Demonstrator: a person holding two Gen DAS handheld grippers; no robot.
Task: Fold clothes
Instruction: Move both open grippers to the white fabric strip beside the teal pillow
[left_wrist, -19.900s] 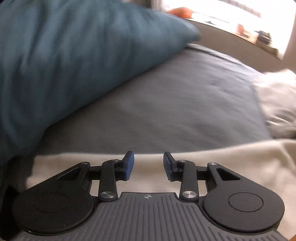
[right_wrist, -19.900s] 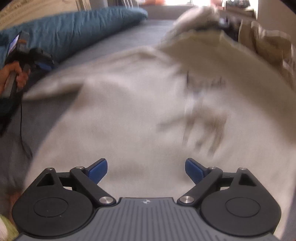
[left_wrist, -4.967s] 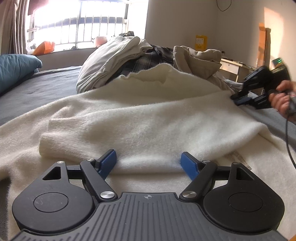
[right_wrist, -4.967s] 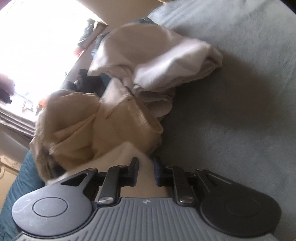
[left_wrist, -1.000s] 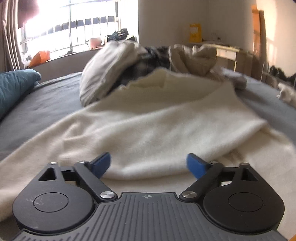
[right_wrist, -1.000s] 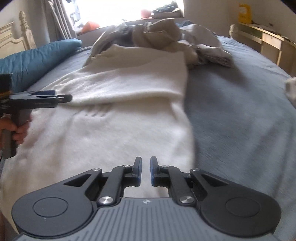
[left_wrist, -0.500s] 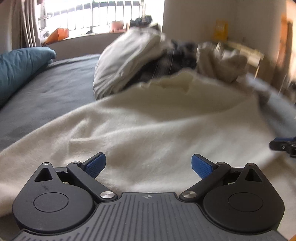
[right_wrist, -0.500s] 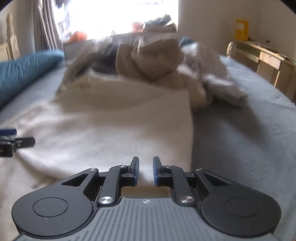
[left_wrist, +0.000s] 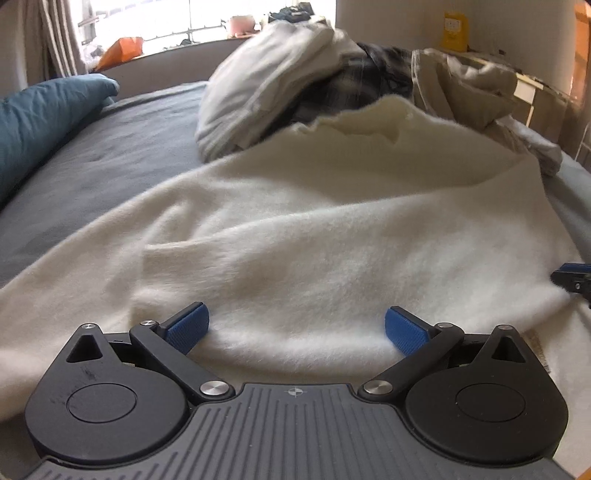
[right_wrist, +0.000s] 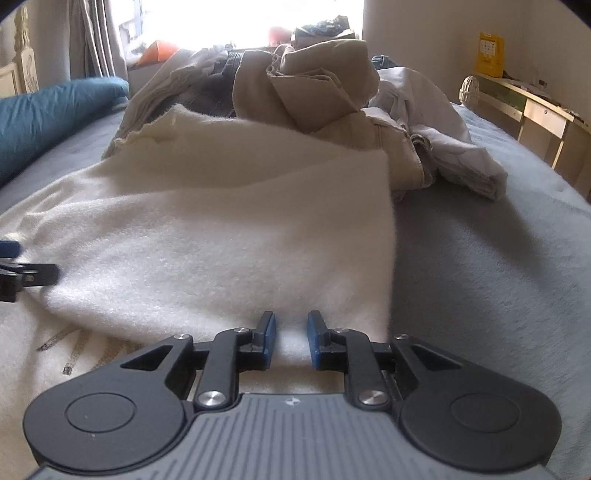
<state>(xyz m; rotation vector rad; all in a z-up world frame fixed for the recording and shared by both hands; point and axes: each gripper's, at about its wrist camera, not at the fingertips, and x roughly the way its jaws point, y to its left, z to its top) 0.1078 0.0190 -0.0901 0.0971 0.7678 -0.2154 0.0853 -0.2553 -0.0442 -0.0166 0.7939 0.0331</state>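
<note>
Fuzzy cream garment (left_wrist: 314, 236) folded flat over smooth grey bedspread (right_wrist: 498, 240).

We see daylight glaring through the window (right_wrist: 240, 22), blown out white; the clothes pile (left_wrist: 314, 74) beneath it looks soft, and frame edges bend.

Cut off at frame edge: right gripper (left_wrist: 576, 277), blue-padded tips only. Partly hidden behind folded cream fleece garment (left_wrist: 332, 236): dark plaid cloth (left_wrist: 369, 85) in heap.
</note>
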